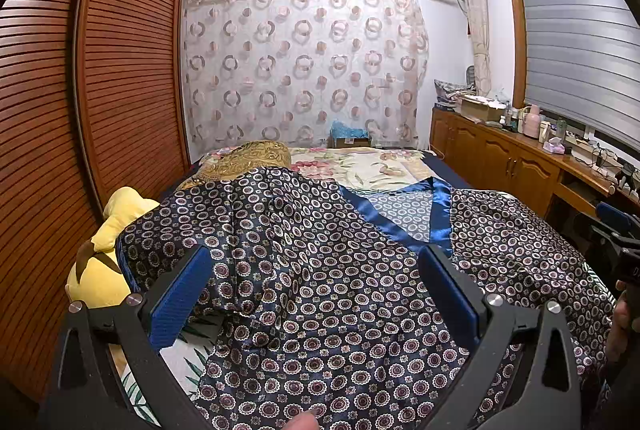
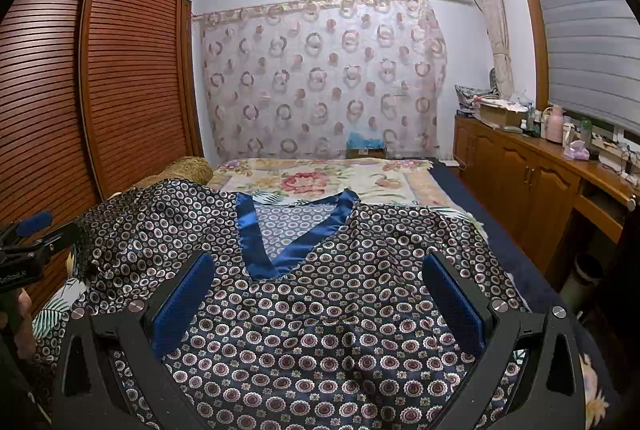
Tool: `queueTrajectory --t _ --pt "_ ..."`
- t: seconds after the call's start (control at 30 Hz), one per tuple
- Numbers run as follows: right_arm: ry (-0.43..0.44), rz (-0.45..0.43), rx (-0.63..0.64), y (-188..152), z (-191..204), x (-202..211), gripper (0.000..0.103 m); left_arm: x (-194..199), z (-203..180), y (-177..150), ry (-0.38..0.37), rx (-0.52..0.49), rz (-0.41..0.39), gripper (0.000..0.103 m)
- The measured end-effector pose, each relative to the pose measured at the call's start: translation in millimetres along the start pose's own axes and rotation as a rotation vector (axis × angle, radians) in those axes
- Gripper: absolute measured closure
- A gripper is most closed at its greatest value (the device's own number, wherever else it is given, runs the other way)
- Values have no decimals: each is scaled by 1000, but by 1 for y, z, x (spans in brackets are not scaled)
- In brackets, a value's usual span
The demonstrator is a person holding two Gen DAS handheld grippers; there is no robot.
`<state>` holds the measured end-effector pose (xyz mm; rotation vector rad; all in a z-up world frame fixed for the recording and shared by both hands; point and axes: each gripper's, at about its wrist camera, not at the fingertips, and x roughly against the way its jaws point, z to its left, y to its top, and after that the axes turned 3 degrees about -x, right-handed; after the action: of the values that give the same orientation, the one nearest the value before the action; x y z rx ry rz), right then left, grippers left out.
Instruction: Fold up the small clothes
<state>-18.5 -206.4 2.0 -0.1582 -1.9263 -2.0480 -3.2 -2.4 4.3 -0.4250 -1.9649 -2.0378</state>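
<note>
While your left gripper (image 1: 316, 294) and right gripper (image 2: 320, 298) hover with jaws spread wide, gripping nothing, the patterned satin top (image 2: 340, 310) lies mid-frame on the floral bedspread (image 2: 320, 177); yellow plush toy (image 1: 108, 250) lower left.

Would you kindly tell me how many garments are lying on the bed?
1: the patterned satin top with blue V-neck trim lies spread across the near end of the bed. Others could be hidden beneath it.
</note>
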Motion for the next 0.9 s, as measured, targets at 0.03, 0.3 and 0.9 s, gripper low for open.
queueTrajectory --t 0.03,0.3,0.9 --pt "1 0 1 0 0 0 0 0 0 -1 1 -1 -1 0" --pt "1 6 0 0 0 -2 0 2 4 3 0 1 3 0" --pt "143 85 55 4 14 -29 0 -21 74 -17 42 20 82 0"
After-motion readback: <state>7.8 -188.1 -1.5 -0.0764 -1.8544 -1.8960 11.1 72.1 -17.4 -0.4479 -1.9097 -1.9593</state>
